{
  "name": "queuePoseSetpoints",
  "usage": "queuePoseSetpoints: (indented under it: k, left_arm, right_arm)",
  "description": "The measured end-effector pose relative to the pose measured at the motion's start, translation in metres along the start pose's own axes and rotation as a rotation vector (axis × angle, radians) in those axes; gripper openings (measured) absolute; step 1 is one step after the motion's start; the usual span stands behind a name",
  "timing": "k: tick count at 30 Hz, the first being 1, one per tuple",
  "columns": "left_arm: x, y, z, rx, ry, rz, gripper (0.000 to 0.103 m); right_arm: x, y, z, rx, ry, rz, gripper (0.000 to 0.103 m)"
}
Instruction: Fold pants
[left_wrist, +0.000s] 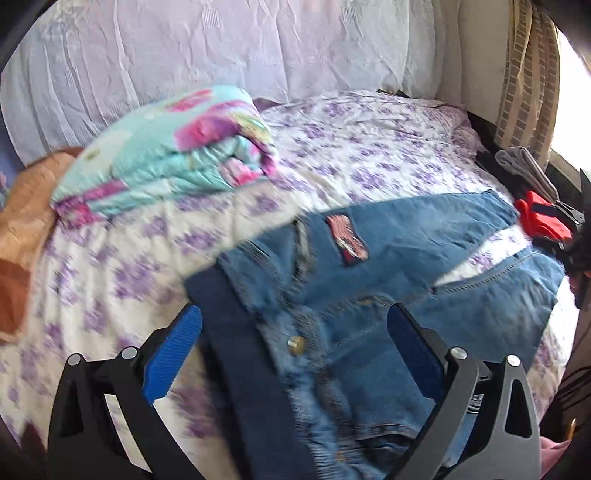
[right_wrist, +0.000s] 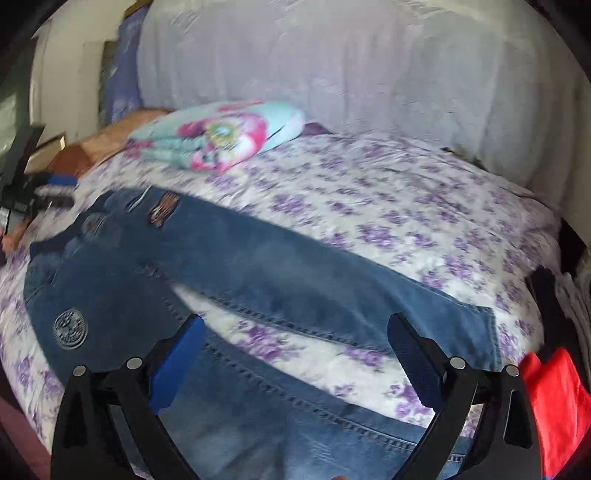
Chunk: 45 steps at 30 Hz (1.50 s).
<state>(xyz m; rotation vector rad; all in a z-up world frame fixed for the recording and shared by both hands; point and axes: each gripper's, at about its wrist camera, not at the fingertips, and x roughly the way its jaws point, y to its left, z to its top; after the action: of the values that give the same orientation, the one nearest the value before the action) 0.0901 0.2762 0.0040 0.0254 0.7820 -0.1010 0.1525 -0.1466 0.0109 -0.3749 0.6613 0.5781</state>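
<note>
The pants (right_wrist: 229, 258) were blue denim with a striped patch (right_wrist: 162, 210). The sheet (right_wrist: 406, 229) was white with purple flowers. The blanket (right_wrist: 218, 136), upper left, was turquoise and pink.

On my feed I see a bed (left_wrist: 369, 147) under a white sheet printed with purple flowers. A folded turquoise-and-pink quilt (left_wrist: 177, 155) lies near its far side, against a pale wrinkled curtain (left_wrist: 258, 44). An orange-brown cloth (left_wrist: 26, 218) sits beside the quilt. A red garment (right_wrist: 557, 402) lies at the bed's edge, grey clothes (left_wrist: 524, 166) just beyond it.
</note>
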Motion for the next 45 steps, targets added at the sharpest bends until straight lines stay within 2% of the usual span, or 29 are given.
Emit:
queuePoseSetpoints:
  k: [3, 5, 9, 12, 13, 17, 20, 27, 32, 35, 37, 38, 39, 40, 41, 43, 45]
  left_arm:
    - [0.005, 0.020, 0.019, 0.042, 0.049, -0.043, 0.098]
    - [0.015, 0.032, 0.034, 0.063, 0.095, -0.032, 0.098]
    - [0.034, 0.044, 0.057, 0.106, 0.131, -0.114, 0.098]
    - [0.060, 0.049, 0.070, 0.140, 0.187, -0.165, 0.098]
    - [0.070, 0.052, 0.073, 0.150, 0.209, -0.180, 0.098]
    - [0.108, 0.058, 0.080, 0.181, 0.305, -0.258, 0.098]
    - [0.126, 0.059, 0.084, 0.220, 0.339, -0.299, 0.098]
    - [0.166, 0.057, 0.089, 0.299, 0.472, -0.462, 0.098]
    - [0.198, 0.060, 0.084, 0.252, 0.609, -0.573, 0.098]
    - [0.204, 0.057, 0.083, 0.253, 0.629, -0.621, 0.098]
    - [0.204, 0.056, 0.085, 0.236, 0.637, -0.656, 0.097]
    - [0.203, 0.055, 0.086, 0.223, 0.645, -0.678, 0.093]
    - [0.201, 0.054, 0.085, 0.222, 0.648, -0.691, 0.079]
    - [0.198, 0.050, 0.084, 0.236, 0.651, -0.704, 0.068]
    - [0.195, 0.046, 0.083, 0.257, 0.649, -0.692, 0.059]
    - [0.189, 0.044, 0.082, 0.286, 0.631, -0.662, 0.049]
    - [0.183, 0.043, 0.082, 0.276, 0.611, -0.639, 0.039]
  right_arm:
    - [0.009, 0.026, 0.032, -0.111, 0.008, 0.093, 0.100]
    - [0.021, 0.039, 0.054, -0.198, 0.026, 0.139, 0.099]
    - [0.067, 0.050, 0.100, -0.237, 0.137, 0.251, 0.098]
    - [0.107, 0.059, 0.118, -0.289, 0.222, 0.330, 0.078]
    - [0.123, 0.061, 0.123, -0.318, 0.247, 0.341, 0.075]
    - [0.172, 0.064, 0.131, -0.390, 0.335, 0.408, 0.064]
    - [0.199, 0.063, 0.137, -0.419, 0.372, 0.456, 0.063]
    - [0.241, 0.054, 0.148, -0.478, 0.436, 0.601, 0.063]
    - [0.258, 0.053, 0.144, -0.483, 0.485, 0.709, 0.052]
    - [0.260, 0.052, 0.142, -0.478, 0.491, 0.746, 0.048]
    - [0.260, 0.052, 0.142, -0.465, 0.500, 0.775, 0.039]
    - [0.260, 0.051, 0.142, -0.465, 0.507, 0.783, 0.038]
    - [0.259, 0.051, 0.142, -0.471, 0.511, 0.789, 0.032]
    - [0.258, 0.052, 0.142, -0.474, 0.523, 0.797, 0.023]
    - [0.257, 0.054, 0.142, -0.478, 0.534, 0.798, 0.019]
    - [0.248, 0.058, 0.142, -0.514, 0.518, 0.767, 0.012]
    - [0.233, 0.058, 0.143, -0.520, 0.479, 0.735, 0.009]
